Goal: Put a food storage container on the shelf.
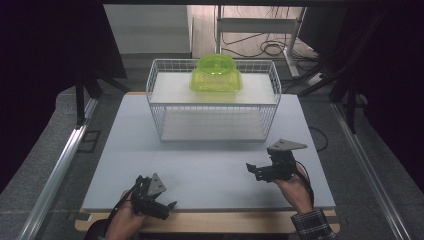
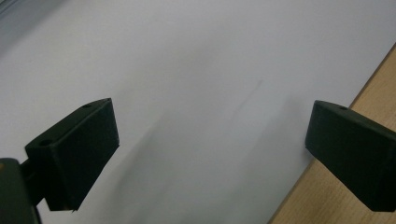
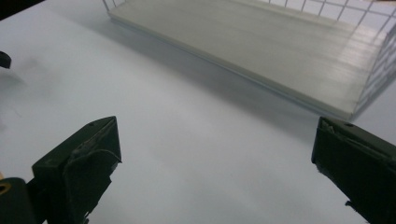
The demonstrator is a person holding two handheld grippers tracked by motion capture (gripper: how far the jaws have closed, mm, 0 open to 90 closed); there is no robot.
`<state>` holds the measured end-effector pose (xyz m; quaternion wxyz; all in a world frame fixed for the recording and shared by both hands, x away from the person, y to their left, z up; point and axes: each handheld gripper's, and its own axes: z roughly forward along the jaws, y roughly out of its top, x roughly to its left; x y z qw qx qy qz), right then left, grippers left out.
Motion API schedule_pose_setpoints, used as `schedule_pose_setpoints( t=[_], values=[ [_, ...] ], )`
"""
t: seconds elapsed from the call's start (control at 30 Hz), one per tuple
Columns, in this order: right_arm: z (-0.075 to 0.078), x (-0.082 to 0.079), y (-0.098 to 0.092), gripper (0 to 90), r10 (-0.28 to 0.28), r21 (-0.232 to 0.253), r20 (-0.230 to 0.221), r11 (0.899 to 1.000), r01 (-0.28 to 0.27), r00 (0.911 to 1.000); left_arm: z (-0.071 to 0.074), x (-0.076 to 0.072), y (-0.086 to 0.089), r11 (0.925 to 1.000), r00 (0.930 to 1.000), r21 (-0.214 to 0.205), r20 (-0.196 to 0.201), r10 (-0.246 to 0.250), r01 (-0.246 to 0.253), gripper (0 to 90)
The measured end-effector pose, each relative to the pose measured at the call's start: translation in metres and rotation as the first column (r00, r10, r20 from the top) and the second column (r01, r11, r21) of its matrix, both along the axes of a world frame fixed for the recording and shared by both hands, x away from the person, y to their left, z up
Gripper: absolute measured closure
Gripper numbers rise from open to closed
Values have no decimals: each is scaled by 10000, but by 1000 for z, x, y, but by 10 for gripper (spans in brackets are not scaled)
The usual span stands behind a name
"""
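A lime-green see-through container (image 1: 216, 73) stands on the top shelf of a white wire rack (image 1: 212, 104) at the back of the table. My left gripper (image 1: 167, 206) lies low at the front left edge, held by a hand, jaws apart and pointing right. In the left gripper view my left gripper (image 2: 210, 140) is open over bare white mat. My right gripper (image 1: 253, 171) hovers at the front right, pointing left, also open. In the right gripper view my right gripper (image 3: 215, 149) holds nothing, and the rack's lower shelf board (image 3: 261, 42) lies ahead of it.
A white mat (image 1: 200, 170) covers the table; a wooden strip (image 2: 383, 79) runs along its near edge. Metal rails (image 1: 60, 170) flank the table on both sides. Cables (image 1: 265, 47) and a desk frame lie on the floor behind the rack.
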<state>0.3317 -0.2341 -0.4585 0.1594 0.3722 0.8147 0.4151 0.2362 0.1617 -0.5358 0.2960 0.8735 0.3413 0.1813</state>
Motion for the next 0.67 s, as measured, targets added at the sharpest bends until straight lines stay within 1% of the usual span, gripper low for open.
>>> schedule_pose_setpoints(
  t=[0.1,0.2,0.27,0.43,0.47,0.57,0.67],
  values=[
    [-7,-3,-5,13,-139,-38,-30,9999,139,9999,0,0,0,10000,10000,65,73,-25,24,26],
    [-16,-6,-8,13,-263,-220,-57,9994,262,9996,-1,-1,0,9999,9999,107,96,-33,32,24],
    [-22,-8,-10,13,-283,-407,-62,9988,280,9996,-1,-1,-1,9999,9999,136,120,-52,51,22],
    [-36,-12,-12,12,-315,-874,-297,9958,288,9991,-2,-1,-1,9997,9998,224,168,-101,97,20],
    [-38,-12,-12,12,-337,-947,-343,9950,303,9988,-3,-1,-1,9995,9998,287,156,-138,134,20],
    [-43,-11,-12,12,-446,-1158,-477,9925,389,9979,-3,-1,-1,9995,9998,271,165,-143,139,18],
    [-46,-9,-13,13,-597,-1264,-567,9906,522,9966,-3,0,-1,9996,9998,260,139,-146,142,13]
  ],
)
